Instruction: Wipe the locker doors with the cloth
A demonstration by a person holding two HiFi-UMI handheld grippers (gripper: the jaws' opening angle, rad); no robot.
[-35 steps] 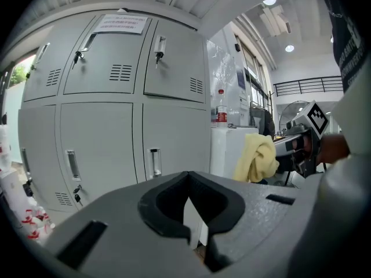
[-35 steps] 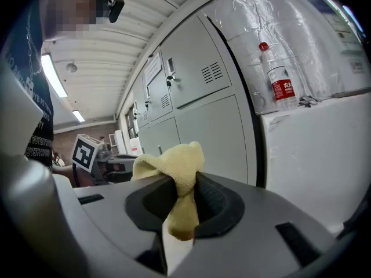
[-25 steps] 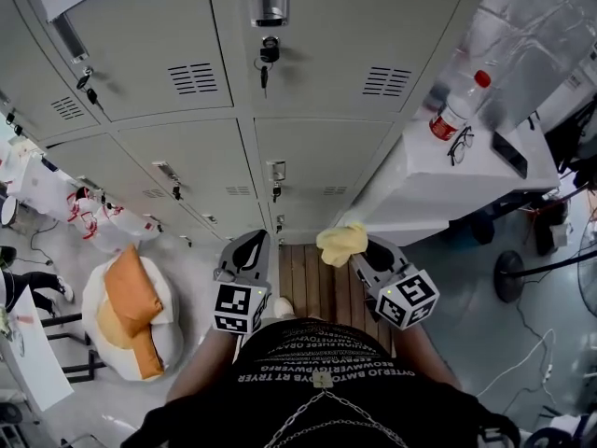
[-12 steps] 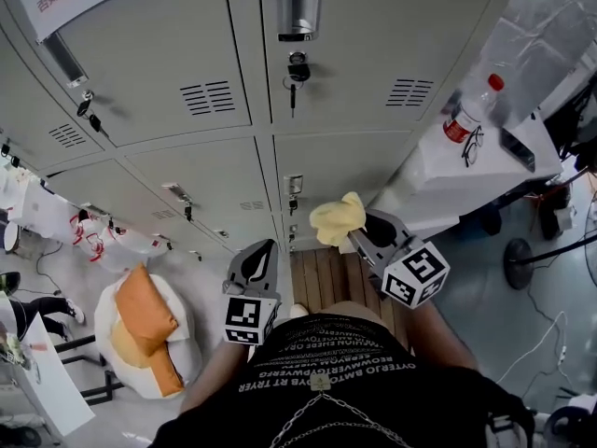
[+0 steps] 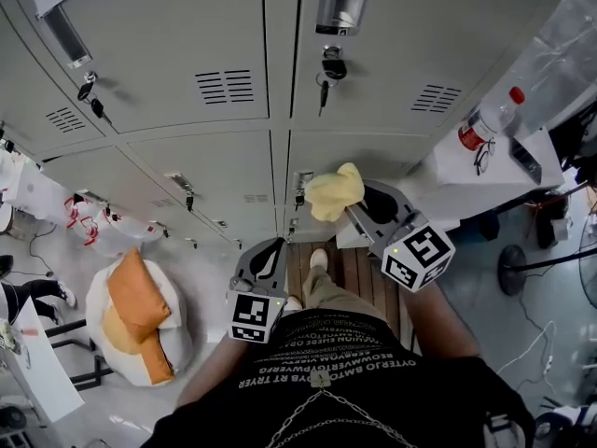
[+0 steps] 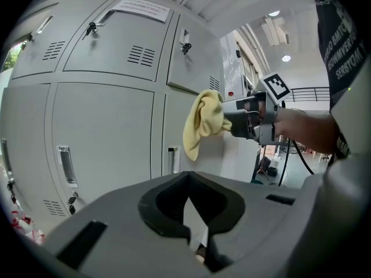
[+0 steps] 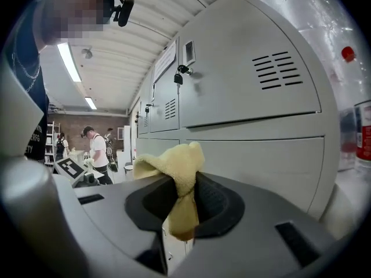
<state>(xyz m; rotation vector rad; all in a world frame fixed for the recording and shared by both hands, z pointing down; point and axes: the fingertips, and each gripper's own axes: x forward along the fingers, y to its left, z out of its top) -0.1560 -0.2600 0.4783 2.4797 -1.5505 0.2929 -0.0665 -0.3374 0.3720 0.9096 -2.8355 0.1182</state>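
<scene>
Looking down in the head view, the right gripper (image 5: 357, 211) holds the yellow cloth (image 5: 334, 192) up near the locker doors (image 5: 382, 157), below the door with a key (image 5: 326, 71) in its lock. The left gripper (image 5: 269, 250) hangs low by the person's leg, well apart from the lockers.

In the left gripper view, its jaws are drawn together with nothing between them. The cloth droops from the other gripper just beside a door face, and whether it touches cannot be told from here.

In the right gripper view, the jaws are clamped on a pinched fold of cloth. The bunched part stands out past the tips, and the door face is close on the right.

I judge that the approach is in hand and wiping has not begun. The next move calls for pressing the bunched cloth against the door and sweeping across it, clear of the key.
</scene>
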